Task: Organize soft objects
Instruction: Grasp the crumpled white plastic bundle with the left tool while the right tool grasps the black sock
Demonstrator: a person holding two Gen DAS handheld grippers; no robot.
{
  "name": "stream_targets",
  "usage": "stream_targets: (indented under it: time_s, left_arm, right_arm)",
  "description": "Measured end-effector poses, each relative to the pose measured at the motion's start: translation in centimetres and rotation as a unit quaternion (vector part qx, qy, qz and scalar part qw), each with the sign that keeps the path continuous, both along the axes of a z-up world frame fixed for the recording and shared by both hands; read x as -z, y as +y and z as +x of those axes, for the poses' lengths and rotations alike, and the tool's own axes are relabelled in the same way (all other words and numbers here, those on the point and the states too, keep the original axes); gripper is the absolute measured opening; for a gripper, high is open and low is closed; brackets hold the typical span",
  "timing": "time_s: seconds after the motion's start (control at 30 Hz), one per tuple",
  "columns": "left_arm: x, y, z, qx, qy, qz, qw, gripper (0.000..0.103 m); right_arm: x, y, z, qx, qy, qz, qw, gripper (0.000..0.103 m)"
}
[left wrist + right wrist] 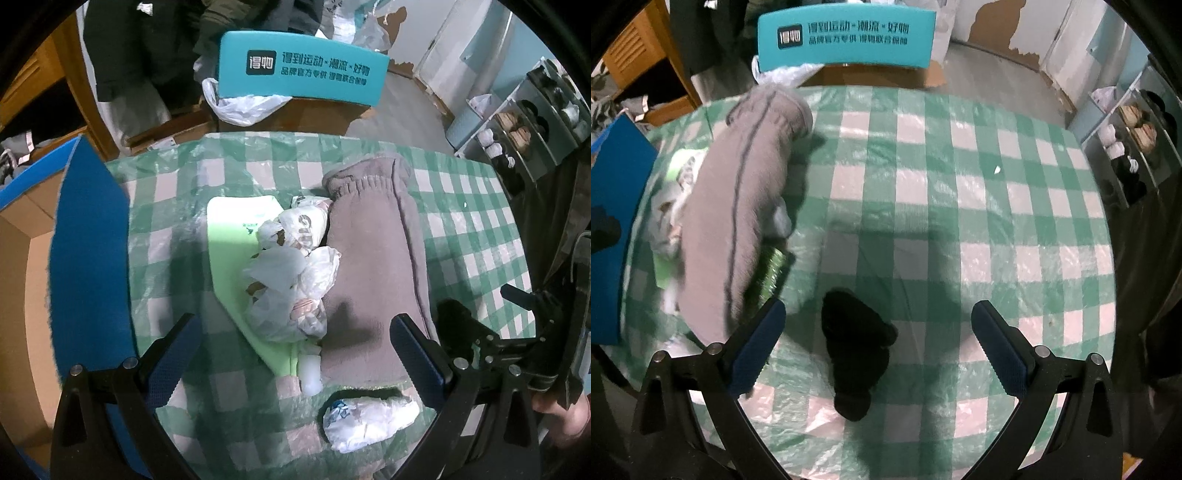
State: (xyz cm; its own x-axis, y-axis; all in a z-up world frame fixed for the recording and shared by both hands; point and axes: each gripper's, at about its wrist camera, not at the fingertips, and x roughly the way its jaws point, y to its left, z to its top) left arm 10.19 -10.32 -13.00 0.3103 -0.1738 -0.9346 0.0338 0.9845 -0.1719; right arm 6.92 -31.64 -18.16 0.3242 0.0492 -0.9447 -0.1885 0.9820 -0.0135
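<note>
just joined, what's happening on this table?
A person holds a gripper in each hand over a checked tablecloth, sorting soft items. Both the left gripper and the right gripper have their jaws open and hold nothing. The left one hovers over a pile of crumpled plastic bags lying on a green sheet, beside folded grey trousers. The right one sits above a black sock lying alone on the cloth. Nothing is gripped yet.

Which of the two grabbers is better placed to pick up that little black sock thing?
The right gripper, probably. The black sock lies directly between its open fingers, while the left gripper hovers open over the plastic bags and grey garment.
</note>
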Motion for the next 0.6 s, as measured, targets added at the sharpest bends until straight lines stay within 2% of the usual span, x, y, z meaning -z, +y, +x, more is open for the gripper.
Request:
stream_targets:
  time_s: [0.33,0.43,0.5,0.57,0.6]
  left_arm:
    - [2.2,0.5,1.2,-0.006,0.017,-0.008,0.9998,0.103]
    - [2.8,0.7,1.4,-0.006,0.021,-0.003,0.9997,0.099]
    - [3.3,0.8,1.6,-0.005,0.028,-0.005,0.9996,0.093]
    - [3.7,1.0,1.7,-0.008,0.035,-0.009,0.9993,0.091]
    - [3.9,1.1,1.7,-0.010,0.035,-0.011,0.9993,0.091]
  right_arm:
    - [2.4,0.4,0.1,-0.009,0.026,-0.007,1.000,0.091]
    - [3.0,0.7,0.1,-0.020,0.034,-0.009,0.999,0.078]
    - [3.2,1.0,0.0,-0.027,0.034,-0.010,0.999,0.069]
    - [3.2,1.3,-0.1,-0.034,0.034,-0.018,0.999,0.044]
    - [3.2,1.4,-0.1,-0.035,0.033,-0.022,0.999,0.039]
